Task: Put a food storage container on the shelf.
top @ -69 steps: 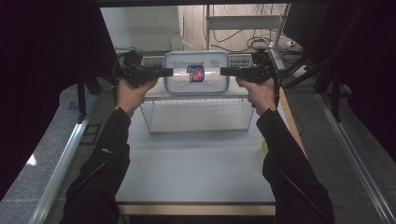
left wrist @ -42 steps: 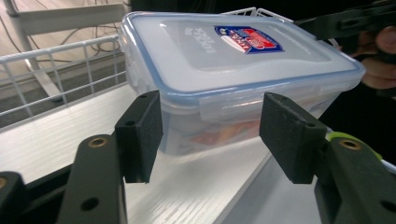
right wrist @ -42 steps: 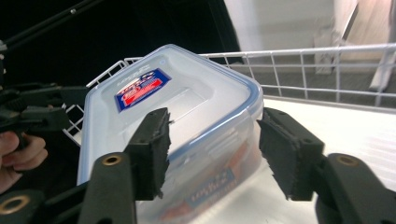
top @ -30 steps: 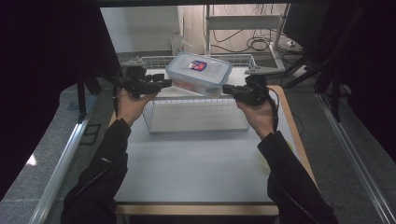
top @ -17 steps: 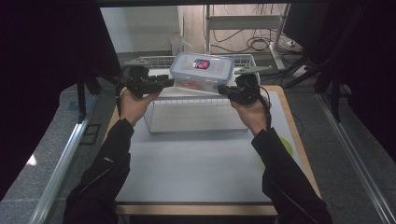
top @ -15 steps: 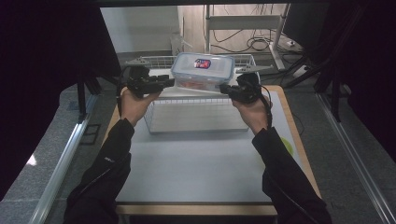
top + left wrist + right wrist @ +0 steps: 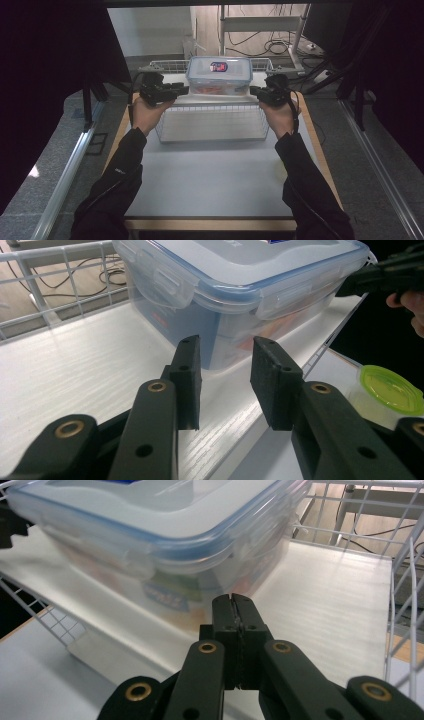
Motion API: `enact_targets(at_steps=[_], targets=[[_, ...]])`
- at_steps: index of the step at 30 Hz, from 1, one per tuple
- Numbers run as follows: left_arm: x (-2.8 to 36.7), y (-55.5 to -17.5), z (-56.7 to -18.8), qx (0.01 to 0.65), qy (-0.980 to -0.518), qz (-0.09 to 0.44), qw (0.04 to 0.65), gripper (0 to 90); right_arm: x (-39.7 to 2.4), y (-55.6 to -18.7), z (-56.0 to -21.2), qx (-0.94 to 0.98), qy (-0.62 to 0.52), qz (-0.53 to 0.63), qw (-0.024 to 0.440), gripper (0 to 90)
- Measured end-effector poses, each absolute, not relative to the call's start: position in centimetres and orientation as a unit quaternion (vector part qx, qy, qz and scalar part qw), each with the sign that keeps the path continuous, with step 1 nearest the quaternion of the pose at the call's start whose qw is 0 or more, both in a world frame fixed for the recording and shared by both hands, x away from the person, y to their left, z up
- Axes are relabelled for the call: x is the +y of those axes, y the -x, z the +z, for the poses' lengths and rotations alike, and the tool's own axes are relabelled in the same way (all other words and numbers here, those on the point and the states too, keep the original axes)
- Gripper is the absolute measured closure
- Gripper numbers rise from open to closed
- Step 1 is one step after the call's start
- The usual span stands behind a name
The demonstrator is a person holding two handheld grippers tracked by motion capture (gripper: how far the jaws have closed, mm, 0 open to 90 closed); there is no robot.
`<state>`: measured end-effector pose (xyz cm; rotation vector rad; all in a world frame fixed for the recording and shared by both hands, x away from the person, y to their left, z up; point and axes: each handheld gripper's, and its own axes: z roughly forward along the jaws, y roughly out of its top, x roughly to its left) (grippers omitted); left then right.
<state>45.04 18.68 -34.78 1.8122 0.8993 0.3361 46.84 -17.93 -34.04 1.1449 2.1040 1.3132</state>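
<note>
A clear plastic box (image 7: pixel 218 75) with a blue-rimmed clip lid and a red label rests level on the white shelf (image 7: pixel 200 99) of a wire rack. Food packets show through its wall (image 7: pixel 250 335). My left gripper (image 7: pixel 183 90) sits just off the box's left end. It is open with nothing between its pads (image 7: pixel 226 352), and its jaws have just been closing. My right gripper (image 7: pixel 253 90) is beside the box's right end, shut and empty (image 7: pixel 234 600), its tip a little short of the box wall (image 7: pixel 170 595).
The wire basket (image 7: pixel 210 122) below the shelf stands on the pale table (image 7: pixel 210 175). Wire rails (image 7: pixel 400 555) edge the shelf. A small tub with a green lid (image 7: pixel 390 390) sits on the table to the right. Cables lie on the floor behind.
A second ago the box hung tilted between both grippers; it has come down level onto the shelf. The right gripper has drawn back to the right, and the left jaws have narrowed.
</note>
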Motion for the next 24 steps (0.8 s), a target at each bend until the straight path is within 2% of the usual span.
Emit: enact_targets(at_steps=[12, 19, 21, 24], targets=[[19.1, -44.9, -34.9, 0.378, -0.758, 0.145, 0.511, 65.7, -15.8, -48.1, -34.1, 0.754, -0.422, 0.46, 0.203, 89.6], [20.4, -44.4, -35.1, 0.387, -0.754, 0.153, 0.508, 66.6, -16.1, -46.2, -34.3, 0.761, -0.4, 0.476, 0.182, 89.6], [20.7, -44.3, -35.2, 0.39, -0.751, 0.152, 0.511, 66.8, -15.8, -45.4, -34.6, 0.765, -0.382, 0.495, 0.154, 89.6], [20.6, -44.4, -35.3, 0.39, -0.753, 0.151, 0.508, 66.8, -15.1, -45.2, -34.5, 0.772, -0.367, 0.494, 0.157, 89.6]])
